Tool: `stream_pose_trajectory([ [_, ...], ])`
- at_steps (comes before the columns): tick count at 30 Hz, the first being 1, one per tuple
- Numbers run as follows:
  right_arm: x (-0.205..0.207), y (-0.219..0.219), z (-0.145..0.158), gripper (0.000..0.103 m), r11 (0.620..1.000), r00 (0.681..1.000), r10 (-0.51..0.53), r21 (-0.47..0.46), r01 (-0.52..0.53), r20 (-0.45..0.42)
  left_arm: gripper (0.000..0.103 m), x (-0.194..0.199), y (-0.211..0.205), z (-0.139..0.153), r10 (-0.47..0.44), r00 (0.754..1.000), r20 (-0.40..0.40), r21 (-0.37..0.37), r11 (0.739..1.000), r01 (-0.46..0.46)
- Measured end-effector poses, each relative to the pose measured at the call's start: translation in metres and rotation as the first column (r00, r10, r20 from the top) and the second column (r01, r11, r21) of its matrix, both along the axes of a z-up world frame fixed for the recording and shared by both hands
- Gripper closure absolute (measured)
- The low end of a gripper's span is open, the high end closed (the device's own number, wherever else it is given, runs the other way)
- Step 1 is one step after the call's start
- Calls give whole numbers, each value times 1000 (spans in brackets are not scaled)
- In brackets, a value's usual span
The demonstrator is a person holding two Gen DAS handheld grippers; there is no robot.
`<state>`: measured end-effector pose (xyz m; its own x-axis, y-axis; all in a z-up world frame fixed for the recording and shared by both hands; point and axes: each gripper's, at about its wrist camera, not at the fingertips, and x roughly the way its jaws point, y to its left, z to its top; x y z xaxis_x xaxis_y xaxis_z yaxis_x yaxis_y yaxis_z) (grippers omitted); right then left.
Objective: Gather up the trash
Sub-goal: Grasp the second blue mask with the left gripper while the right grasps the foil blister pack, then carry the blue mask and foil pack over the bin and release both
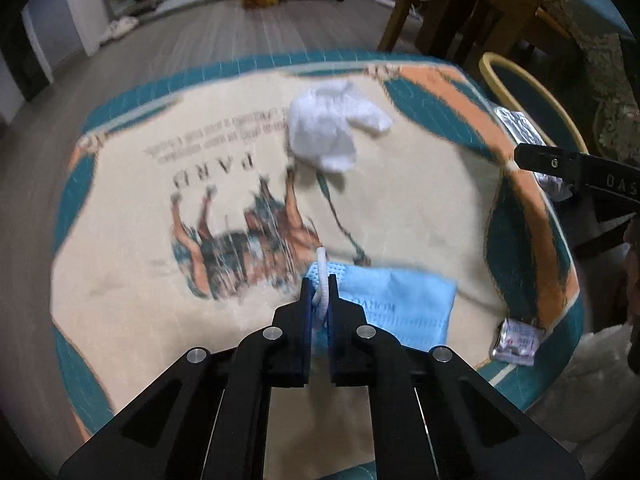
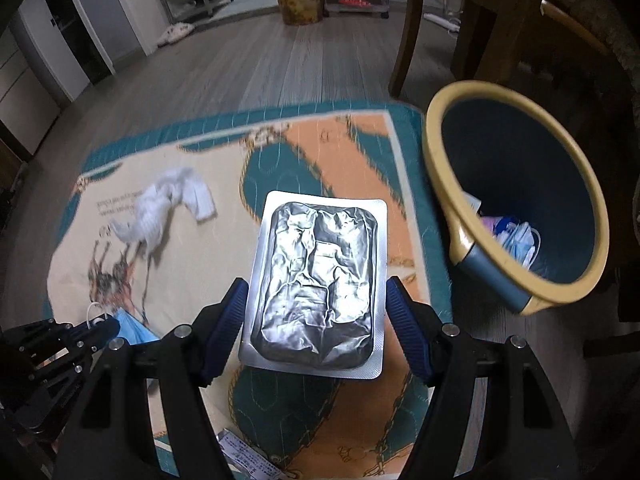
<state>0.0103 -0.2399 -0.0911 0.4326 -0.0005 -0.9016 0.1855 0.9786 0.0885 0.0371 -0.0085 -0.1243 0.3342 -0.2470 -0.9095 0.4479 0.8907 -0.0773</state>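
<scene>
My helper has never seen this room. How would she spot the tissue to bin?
Find the printed rug on the wood floor. Near its horse picture lies the crumpled tissue, the only plain white, fluffy wad, unlike the flat blue face mask nearby.

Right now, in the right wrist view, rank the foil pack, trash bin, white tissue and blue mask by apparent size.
1. trash bin
2. foil pack, inflated by nearness to the camera
3. white tissue
4. blue mask, partly hidden, so unsure
</scene>
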Motion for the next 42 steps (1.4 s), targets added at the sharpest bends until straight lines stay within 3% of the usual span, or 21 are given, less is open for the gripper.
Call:
stream_pose_trajectory([
  [9,9,-7,34,34,1000,996,-11,19,9,93,97,4,-12,52,9,987,159,-51,999,-1],
  [16,7,-57,102,34,998,978,-41,54,31,203,97,10,-43,118,-83,956,280,-41,994,98],
  [19,7,-94,131,34,999,966,-40,13,38,254,97,17,-67,158,-133,928,349,-50,986,160],
  [22,3,-127,139,34,992,961,-48,-102,79,273,97,22,-96,176,-193,906,378,-45,973,226],
  [24,-2,-149,132,34,987,960,-84,-109,116,266,97,23,-114,175,-229,897,377,-41,964,263],
  [26,-6,-173,115,34,985,959,-145,-54,162,243,97,24,-134,168,-249,894,373,-60,955,291],
  [30,-7,-206,87,34,981,967,-191,4,193,170,97,41,-173,150,-223,928,298,-173,943,283],
  [34,-8,-227,62,34,978,973,-204,67,197,111,97,45,-221,130,-275,916,292,-159,931,330],
  [42,-2,-247,31,34,976,978,-209,75,207,24,97,44,-281,100,-324,905,276,-163,912,376],
])
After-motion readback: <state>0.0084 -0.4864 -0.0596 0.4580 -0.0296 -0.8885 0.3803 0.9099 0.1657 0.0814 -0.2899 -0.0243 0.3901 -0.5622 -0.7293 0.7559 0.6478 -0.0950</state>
